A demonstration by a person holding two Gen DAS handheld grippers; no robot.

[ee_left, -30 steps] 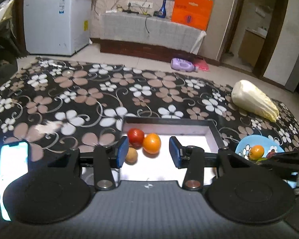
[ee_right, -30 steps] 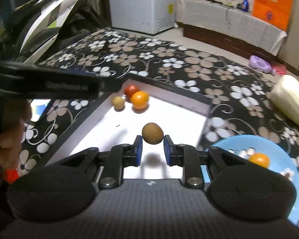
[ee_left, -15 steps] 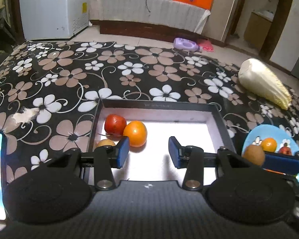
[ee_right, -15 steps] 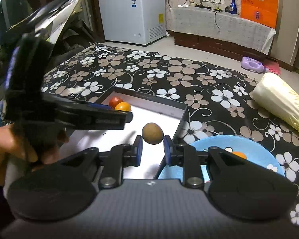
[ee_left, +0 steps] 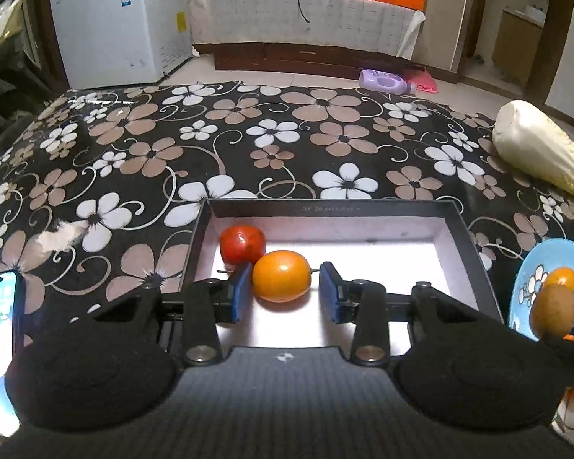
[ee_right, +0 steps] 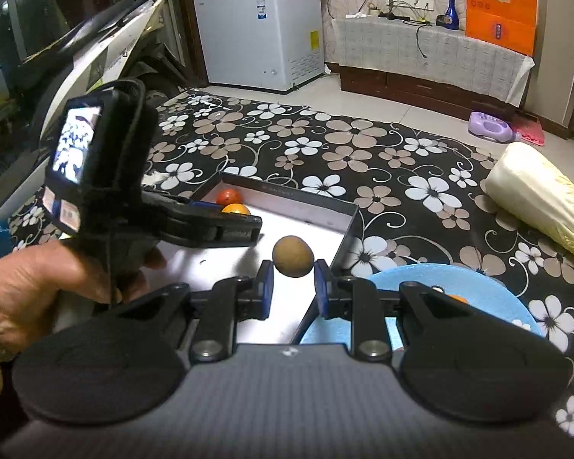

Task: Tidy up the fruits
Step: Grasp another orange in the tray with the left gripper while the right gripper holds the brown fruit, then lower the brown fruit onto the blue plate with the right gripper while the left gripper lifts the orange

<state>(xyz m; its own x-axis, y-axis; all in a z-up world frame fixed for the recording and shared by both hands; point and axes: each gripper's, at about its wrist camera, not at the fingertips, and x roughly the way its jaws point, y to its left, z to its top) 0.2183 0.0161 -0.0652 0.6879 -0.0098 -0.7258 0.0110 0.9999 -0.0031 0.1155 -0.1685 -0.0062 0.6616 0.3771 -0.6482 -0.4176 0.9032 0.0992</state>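
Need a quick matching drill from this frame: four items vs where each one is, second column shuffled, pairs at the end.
Items:
1. orange fruit
2. brown fruit
3. red fruit
4. cabbage

Places:
A. on the flowered cloth, outside the box
B. between the left claw's pads, right pad not touching it
C. gripped in the right claw
D. back left corner of the box

Pairs: 1-B, 2-C, 3-D, 4-A
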